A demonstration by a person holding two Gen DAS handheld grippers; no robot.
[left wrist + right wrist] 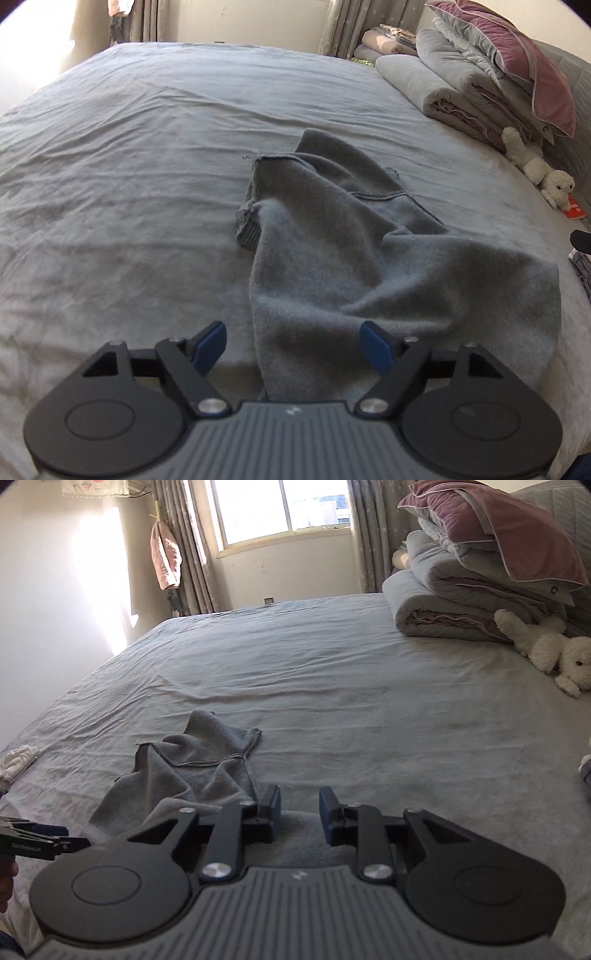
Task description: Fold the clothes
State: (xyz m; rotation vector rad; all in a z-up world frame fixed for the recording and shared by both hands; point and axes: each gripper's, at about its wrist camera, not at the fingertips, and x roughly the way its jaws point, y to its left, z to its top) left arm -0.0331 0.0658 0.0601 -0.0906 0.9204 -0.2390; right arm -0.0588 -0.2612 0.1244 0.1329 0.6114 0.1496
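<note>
A grey knit garment (351, 251) lies crumpled on the grey bed sheet (147, 166). It also shows in the right wrist view (192, 775). My left gripper (293, 345) is open wide, hovering over the garment's near edge, with cloth between its blue pads but not pinched. My right gripper (300, 814) is open with a narrower gap, low over the garment's right edge. The left gripper's tip (40, 840) shows at the left edge of the right wrist view.
Folded quilts and a maroon pillow (480, 74) are stacked at the bed's head on the right. A white plush toy (550, 650) lies beside them. A white cloth (16, 760) lies at the bed's left edge. A window (280, 509) is behind.
</note>
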